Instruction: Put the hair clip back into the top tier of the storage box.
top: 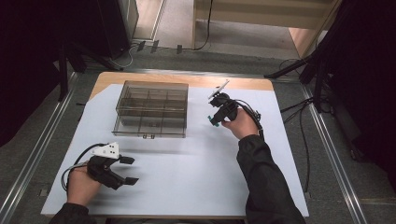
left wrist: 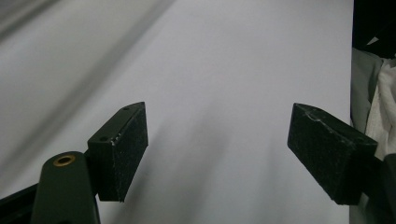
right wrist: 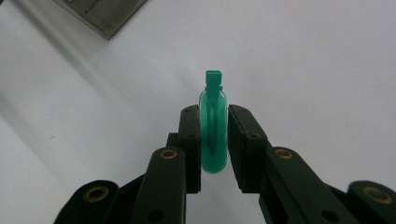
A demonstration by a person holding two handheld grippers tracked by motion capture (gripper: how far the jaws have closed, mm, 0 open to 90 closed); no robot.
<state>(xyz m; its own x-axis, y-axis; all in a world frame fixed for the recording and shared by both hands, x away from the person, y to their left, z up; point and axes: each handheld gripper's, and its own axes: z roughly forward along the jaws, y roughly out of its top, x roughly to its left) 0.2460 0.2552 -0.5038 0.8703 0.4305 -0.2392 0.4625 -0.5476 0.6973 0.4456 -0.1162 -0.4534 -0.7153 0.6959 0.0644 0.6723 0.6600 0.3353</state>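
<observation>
Holding a small green item (right wrist: 213, 135) between its two black jaws, the right gripper (top: 215, 119) hangs above the white sheet (top: 196, 163) that covers the table, just to the right of the clear compartment box (top: 152, 109). In the right gripper view the green piece stands upright in the grip, rounded and translucent, with a small square tab on its top that rises above the jaw tips; the jaws are narrow and press on both of its sides. What exactly this item is I cannot tell (perhaps a little clip or a capsule). A corner of the box shows at the top left of that view, so the box is near but not under the gripper. The left gripper (top: 125, 170) rests low at the near left part of the sheet, well apart from the box and from the other hand, and its jaws stand wide with nothing between them; the left gripper view shows just bare white sheet between the two pads (left wrist: 122, 154). As I judge it, the picking up is done: the green item is off the table and firmly held. What is left seems to be the carrying over the box and the putting down in one of its compartments. The compartments look empty from the high view, though the tinted walls make this hard to confirm, and the box seems to be without a lid on top.
</observation>
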